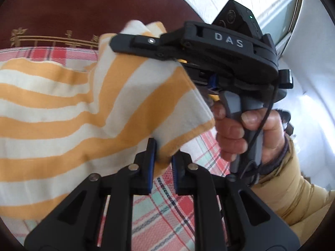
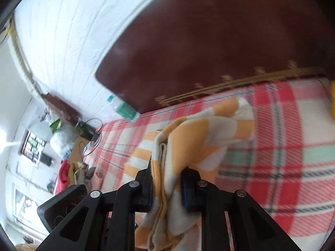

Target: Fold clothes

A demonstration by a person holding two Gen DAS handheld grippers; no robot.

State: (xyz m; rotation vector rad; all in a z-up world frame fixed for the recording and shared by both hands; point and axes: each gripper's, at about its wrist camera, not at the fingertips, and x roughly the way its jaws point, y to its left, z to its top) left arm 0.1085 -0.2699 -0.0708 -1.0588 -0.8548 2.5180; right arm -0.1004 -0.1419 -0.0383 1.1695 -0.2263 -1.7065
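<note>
Both hand-held grippers (image 1: 163, 159) (image 2: 166, 186) pinch striped cloth (image 1: 62, 113) above plaid bedspread (image 2: 282, 156).

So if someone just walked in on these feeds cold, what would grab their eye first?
The orange-and-white striped cloth, held up off the red plaid bedspread and filling the left wrist view. Both tools pinch it: the left tool on a lower edge, the right tool on bunched folds. Behind stands a dark red headboard.
</note>
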